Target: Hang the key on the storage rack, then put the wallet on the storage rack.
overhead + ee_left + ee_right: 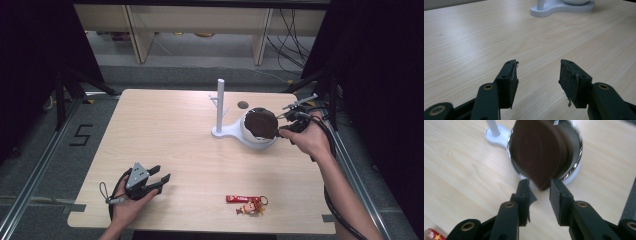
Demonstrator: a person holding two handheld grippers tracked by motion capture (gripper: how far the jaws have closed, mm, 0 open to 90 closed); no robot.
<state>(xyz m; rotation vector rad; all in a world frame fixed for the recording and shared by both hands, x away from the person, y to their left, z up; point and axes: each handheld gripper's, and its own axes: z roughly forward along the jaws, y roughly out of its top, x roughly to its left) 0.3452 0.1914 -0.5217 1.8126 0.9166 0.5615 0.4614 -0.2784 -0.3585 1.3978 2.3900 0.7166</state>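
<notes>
The right gripper (539, 187) is reaching at a dark brown, leaf-shaped folded cloth (540, 152) that is lying in the shiny metal bowl (577, 150) on a white stand (222, 131) at the worktop's (165, 140) far right. The cloth's long axis is running toward that gripper, its pointed tip sitting between the parted jaws; whether the pads are pressing it, I cannot tell. The left gripper (539, 75) is resting near the front left edge, jaws apart around nothing.

Lab rec. setup, wood table (165, 140), black curtains (30, 60), floor cables (290, 30), taped markings (80, 135)
</notes>
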